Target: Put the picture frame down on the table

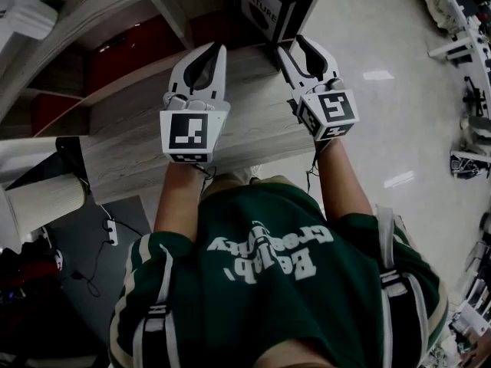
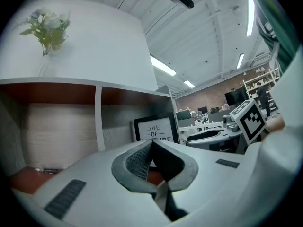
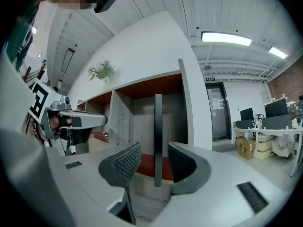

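Observation:
The picture frame (image 1: 272, 6) is black with a white print and stands upright at the back of the pale wooden shelf top (image 1: 245, 121). In the right gripper view the frame (image 3: 158, 136) is edge-on. It sits in the gap of my right gripper (image 3: 154, 150), which is open, and neither finger (image 3: 124, 163) visibly touches it. In the head view my right gripper (image 1: 297, 44) reaches the frame's lower corner. My left gripper (image 1: 217, 48) hovers to the left of it, shut and empty. In the left gripper view the frame (image 2: 155, 129) shows beyond my left gripper (image 2: 151, 144), print facing me.
The wooden surface belongs to a white shelf unit with red-backed compartments (image 1: 134, 52). A small plant (image 3: 103, 71) stands on top of the unit. Grey floor (image 1: 383, 129) lies to the right, and a power strip (image 1: 113, 232) lies on the floor at the lower left. Office desks (image 3: 270, 136) stand further off.

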`<state>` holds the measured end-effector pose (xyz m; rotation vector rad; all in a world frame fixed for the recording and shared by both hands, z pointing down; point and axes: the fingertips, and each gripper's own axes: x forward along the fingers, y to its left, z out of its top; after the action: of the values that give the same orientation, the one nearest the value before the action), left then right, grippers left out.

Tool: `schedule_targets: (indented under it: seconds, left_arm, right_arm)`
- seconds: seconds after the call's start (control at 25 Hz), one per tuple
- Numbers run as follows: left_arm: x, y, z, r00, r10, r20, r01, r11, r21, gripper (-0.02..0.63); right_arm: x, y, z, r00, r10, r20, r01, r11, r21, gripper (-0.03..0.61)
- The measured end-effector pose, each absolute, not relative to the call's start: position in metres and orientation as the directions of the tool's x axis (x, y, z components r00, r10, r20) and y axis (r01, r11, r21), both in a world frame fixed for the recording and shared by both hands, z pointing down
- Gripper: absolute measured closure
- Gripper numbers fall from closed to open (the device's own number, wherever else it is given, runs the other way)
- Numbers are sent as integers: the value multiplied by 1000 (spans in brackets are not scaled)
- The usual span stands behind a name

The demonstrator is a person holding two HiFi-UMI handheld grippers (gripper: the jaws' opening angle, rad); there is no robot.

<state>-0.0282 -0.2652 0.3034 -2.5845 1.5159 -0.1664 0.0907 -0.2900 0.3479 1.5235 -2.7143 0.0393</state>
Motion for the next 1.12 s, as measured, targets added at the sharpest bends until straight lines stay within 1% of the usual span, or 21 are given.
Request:
schedule_targets:
  seconds: [0.24,0.28,0.32,0.36,0.56,0.8,1.12]
  left_arm:
    - [-28,-229,299,463,-886,21,-870,-458,-183,595]
    - [-29,-224,299,459,-888,23,-871,-455,-185,595]
    - [-31,-218,298,456,-889,24,-872,-452,-187,595]
    - [-33,-213,297,454,-891,23,-873,-449,-188,595]
    - [-45,-187,293,444,-896,19,-877,-439,-195,595]
    - [-57,-146,285,455,-890,-6,-872,-445,-203,595]
    - [-93,-55,277,486,-874,-23,-858,-472,-204,595]
  right_arm:
    - [96,-255,340,-528,-849,15,-849,528,4,414]
    - [96,-249,338,-528,-849,9,-849,528,11,459]
    - [95,-242,337,-529,-849,5,-848,529,21,525]
    - [93,-236,336,-533,-846,3,-845,533,32,534]
    - [80,-205,332,-555,-832,4,-830,554,62,543]
    - [69,-167,325,-544,-839,0,-835,541,101,543]
    - [34,-74,305,-518,-856,-12,-850,512,125,543]
